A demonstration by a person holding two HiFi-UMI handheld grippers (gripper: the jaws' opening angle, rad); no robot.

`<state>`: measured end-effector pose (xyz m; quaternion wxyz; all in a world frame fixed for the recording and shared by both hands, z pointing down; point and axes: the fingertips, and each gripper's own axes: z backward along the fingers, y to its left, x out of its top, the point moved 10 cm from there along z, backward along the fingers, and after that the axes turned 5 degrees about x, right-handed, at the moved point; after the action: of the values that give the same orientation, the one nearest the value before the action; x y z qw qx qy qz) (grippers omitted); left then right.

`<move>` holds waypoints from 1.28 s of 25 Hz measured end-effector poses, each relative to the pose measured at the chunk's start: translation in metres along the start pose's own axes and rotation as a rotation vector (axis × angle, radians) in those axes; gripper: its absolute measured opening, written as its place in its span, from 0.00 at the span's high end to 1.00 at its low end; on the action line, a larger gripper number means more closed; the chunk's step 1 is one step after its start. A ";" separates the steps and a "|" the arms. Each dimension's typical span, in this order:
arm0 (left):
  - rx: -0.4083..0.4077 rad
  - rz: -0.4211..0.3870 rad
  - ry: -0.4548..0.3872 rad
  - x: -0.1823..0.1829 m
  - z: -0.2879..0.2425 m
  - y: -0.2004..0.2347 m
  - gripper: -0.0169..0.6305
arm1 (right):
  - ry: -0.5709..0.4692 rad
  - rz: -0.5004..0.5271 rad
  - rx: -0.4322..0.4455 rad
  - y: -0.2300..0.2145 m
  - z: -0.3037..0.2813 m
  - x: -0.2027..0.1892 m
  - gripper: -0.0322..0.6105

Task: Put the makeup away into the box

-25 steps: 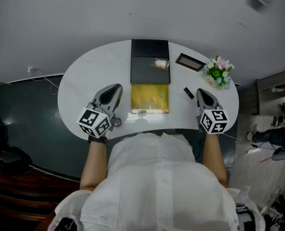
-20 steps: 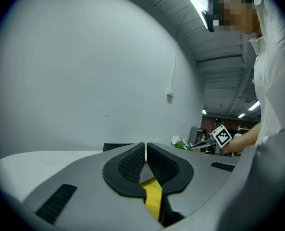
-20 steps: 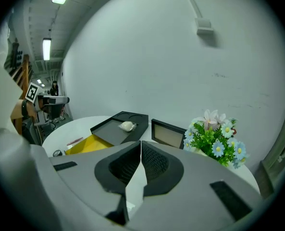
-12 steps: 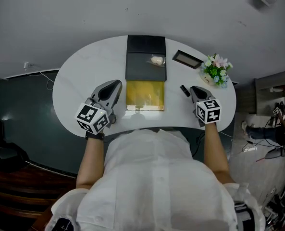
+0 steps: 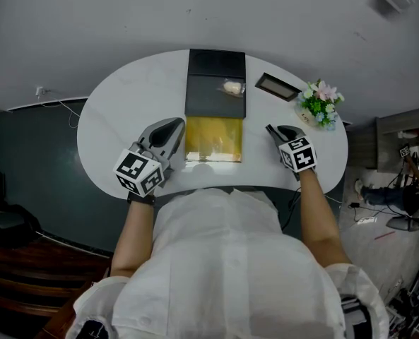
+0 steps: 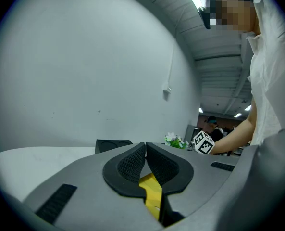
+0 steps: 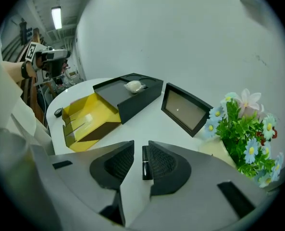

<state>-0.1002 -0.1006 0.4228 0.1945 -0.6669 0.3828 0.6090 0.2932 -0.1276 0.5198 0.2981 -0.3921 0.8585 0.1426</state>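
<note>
A slim black makeup tube point(image 7: 145, 163) lies on the white table point(image 5: 117, 119) between the pads of my right gripper point(image 7: 141, 150). It sits close to the right-hand pad, with a gap showing on the other side, so the gripper is open. In the head view the tube point(image 5: 269, 128) pokes out just beyond my right gripper point(image 5: 275, 133). The box is open: a yellow compartment point(image 5: 214, 138) near me and a black tray point(image 5: 216, 76) behind it holding a small cream item point(image 5: 232, 87). My left gripper point(image 5: 169, 128) is shut and empty, beside the yellow compartment's left edge.
A black picture frame point(image 5: 278, 87) and a pot of flowers point(image 5: 320, 104) stand at the table's back right, close to my right gripper. A small dark round thing point(image 7: 58, 112) lies near the table's front edge, left of the yellow compartment point(image 7: 87, 117).
My right gripper has dropped and tipped downward onto the black tube, which now lies between its pads. My left gripper has edged slightly toward the yellow compartment.
</note>
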 end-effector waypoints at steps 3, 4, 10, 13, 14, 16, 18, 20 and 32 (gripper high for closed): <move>0.001 0.002 0.004 -0.002 0.001 -0.001 0.93 | 0.050 0.033 0.014 -0.004 -0.009 -0.002 0.82; 0.001 0.003 0.006 -0.003 0.001 -0.001 0.93 | 0.065 0.039 0.018 -0.005 -0.011 -0.004 0.82; 0.008 0.006 0.017 -0.006 0.005 -0.001 0.93 | 0.146 0.077 0.036 -0.011 -0.024 -0.008 0.81; 0.009 0.007 0.018 -0.006 0.007 -0.002 0.93 | 0.178 0.090 0.046 -0.013 -0.030 -0.008 0.81; 0.009 0.006 0.019 -0.006 0.007 -0.003 0.93 | 0.187 0.093 0.048 -0.013 -0.032 -0.008 0.81; 0.010 0.006 0.022 -0.006 0.008 -0.003 0.93 | 0.205 0.096 0.051 -0.015 -0.036 -0.009 0.81; 0.011 0.006 0.024 -0.007 0.008 -0.004 0.93 | 0.227 0.093 0.053 -0.017 -0.040 -0.010 0.81; 0.011 0.006 0.025 -0.008 0.008 -0.004 0.93 | 0.249 0.087 0.056 -0.019 -0.045 -0.013 0.80; 0.027 0.010 0.034 -0.011 0.013 -0.003 0.93 | 0.337 0.088 0.061 -0.021 -0.060 -0.021 0.80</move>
<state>-0.1061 -0.0857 0.4301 0.1939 -0.6725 0.3978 0.5933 0.2961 -0.1575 0.5799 0.1550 -0.3633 0.9166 0.0615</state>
